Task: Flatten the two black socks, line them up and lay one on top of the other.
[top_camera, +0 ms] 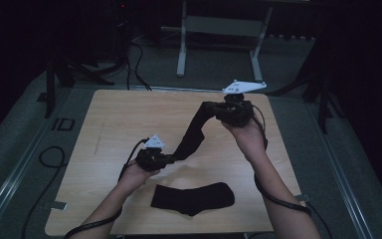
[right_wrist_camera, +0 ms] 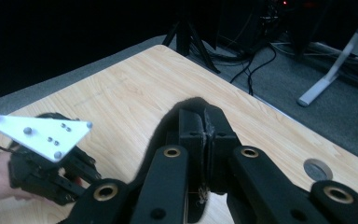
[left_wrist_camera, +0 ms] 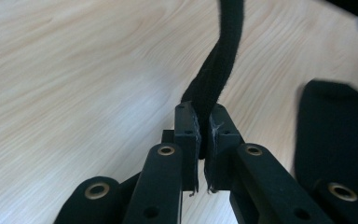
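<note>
Both forearms reach forward, right hand-held gripper seemingly higher, stretching sock.

High view looks down; both close tool views share the table.

- In the left gripper view we lose the held sock past the top edge.
- The second sock runs off the right edge, blurred.
- In the right gripper view, the right gripper hides most of its sock.
</note>
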{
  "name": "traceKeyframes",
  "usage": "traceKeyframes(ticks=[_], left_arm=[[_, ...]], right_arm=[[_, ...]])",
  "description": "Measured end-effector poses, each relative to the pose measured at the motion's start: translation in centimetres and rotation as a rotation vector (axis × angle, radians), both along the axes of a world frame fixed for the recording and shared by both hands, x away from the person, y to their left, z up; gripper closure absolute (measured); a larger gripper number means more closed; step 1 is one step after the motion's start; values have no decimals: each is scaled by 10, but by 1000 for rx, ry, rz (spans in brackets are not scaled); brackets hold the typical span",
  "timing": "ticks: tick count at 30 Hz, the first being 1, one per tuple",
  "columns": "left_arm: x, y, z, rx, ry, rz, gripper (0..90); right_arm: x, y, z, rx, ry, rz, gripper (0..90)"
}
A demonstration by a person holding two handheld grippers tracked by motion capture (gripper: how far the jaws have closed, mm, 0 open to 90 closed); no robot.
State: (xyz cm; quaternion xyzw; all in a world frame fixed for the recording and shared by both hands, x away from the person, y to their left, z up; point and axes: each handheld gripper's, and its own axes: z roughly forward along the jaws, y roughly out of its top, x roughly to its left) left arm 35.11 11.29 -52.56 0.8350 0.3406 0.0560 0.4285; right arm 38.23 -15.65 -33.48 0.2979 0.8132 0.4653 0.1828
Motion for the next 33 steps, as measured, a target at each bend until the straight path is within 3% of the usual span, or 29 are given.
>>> traceKeyframes(ticks=[2, 4, 10, 12, 15, 17, 20, 23, 25, 27, 29, 30, 31, 33], left_arm=[[-2, 7, 8, 2, 19, 10, 853], [-7, 17, 18, 24, 12, 4, 852], [-20, 47, 49, 77, 83, -43, 852], [-26, 53, 58, 95, 115, -78, 851], [-34, 56, 68, 116, 122, -118, 852], [-44, 57, 75, 143, 135, -163, 851], [-56, 54, 81, 117, 206, -245, 851], [-67, 46, 81, 83, 291, -337, 851], [-68, 44, 77, 72, 336, -365, 850], [-65, 41, 68, 77, 377, -359, 850], [-59, 41, 55, 61, 454, -351, 850], [-59, 41, 55, 61, 454, -351, 850], [-52, 40, 34, 86, 539, -359, 849], [-48, 39, 23, 100, 581, -350, 848]], right_arm=[[-2, -6, -4, -6, 1, -5, 876], [-5, -13, -9, -25, 0, -8, 876], [-22, -40, -38, -41, 38, -19, 876], [-30, -50, -50, -41, 51, -17, 875], [-39, -60, -61, -29, 69, -15, 875], [-55, -71, -74, -18, 90, -8, 875], [-73, -79, -87, -23, 110, 0, 875], [-94, -86, -98, -37, 126, 9, 875], [-107, -90, -106, -52, 134, 4, 875], [-115, -90, -116, -69, 158, 12, 875], [-118, -90, -129, -78, 198, 15, 875], [-118, -90, -129, -78, 198, 15, 875], [-119, -88, -151, -82, 269, 24, 875], [-116, -86, -166, -87, 310, 23, 875]])
